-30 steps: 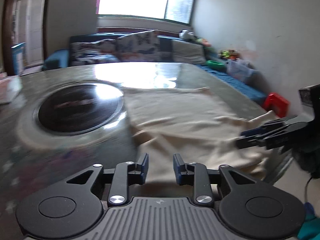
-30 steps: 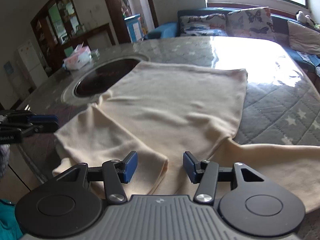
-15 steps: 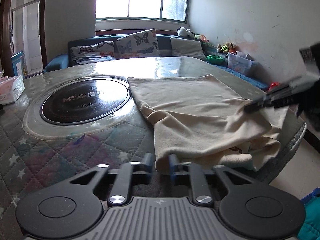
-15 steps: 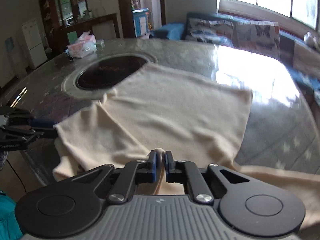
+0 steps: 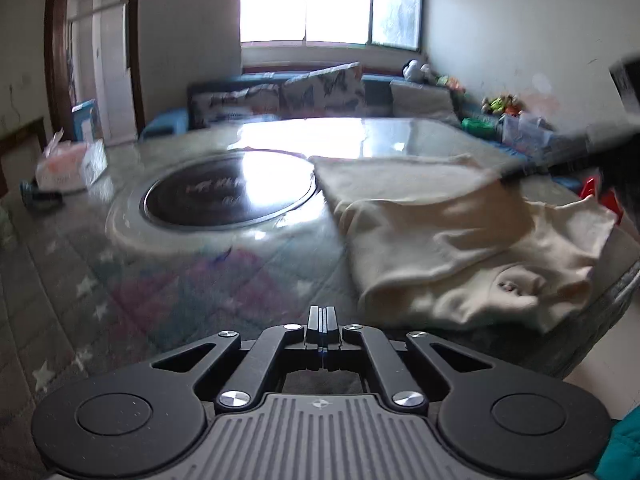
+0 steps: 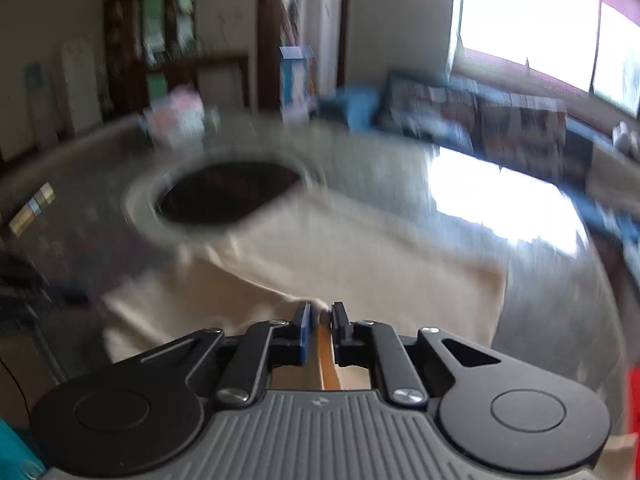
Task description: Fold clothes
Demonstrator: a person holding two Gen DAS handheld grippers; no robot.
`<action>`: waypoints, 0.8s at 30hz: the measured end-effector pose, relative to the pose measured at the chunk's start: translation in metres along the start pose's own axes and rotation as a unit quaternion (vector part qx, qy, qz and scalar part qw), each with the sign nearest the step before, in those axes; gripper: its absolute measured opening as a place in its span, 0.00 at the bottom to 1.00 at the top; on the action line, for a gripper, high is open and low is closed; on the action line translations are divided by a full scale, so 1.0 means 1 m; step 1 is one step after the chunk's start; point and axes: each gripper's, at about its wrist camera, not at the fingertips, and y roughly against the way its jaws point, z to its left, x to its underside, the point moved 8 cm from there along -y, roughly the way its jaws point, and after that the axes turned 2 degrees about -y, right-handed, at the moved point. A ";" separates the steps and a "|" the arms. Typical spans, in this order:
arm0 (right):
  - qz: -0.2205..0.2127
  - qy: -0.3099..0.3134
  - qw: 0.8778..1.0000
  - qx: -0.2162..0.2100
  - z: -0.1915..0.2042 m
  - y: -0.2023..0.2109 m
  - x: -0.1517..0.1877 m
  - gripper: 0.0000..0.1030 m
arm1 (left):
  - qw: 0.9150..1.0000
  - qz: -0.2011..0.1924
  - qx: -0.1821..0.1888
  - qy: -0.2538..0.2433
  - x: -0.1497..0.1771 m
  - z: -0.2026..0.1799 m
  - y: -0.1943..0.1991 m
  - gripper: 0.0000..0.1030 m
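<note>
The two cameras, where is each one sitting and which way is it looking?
Left wrist: sits on the left gripper, looking over its shut fingers across the table toward the window; the right gripper reaches in blurred.
Right wrist: sits on the right gripper, pinching the cream garment, facing the doorway.
Both show the garment and the round black cooktop.
</note>
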 end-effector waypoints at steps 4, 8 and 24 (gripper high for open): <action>0.028 -0.018 0.999 0.011 -0.011 -0.008 0.023 0.12 | 1.000 -0.011 0.010 0.014 -0.024 0.010 -0.002 0.02; 0.021 -0.036 0.999 0.002 -0.016 -0.004 0.022 0.32 | 0.999 -0.015 0.037 0.033 -0.053 0.006 -0.020 0.03; 0.011 -0.084 0.996 -0.028 -0.011 0.000 0.020 0.04 | 0.997 -0.019 0.080 0.003 -0.054 -0.028 -0.026 0.26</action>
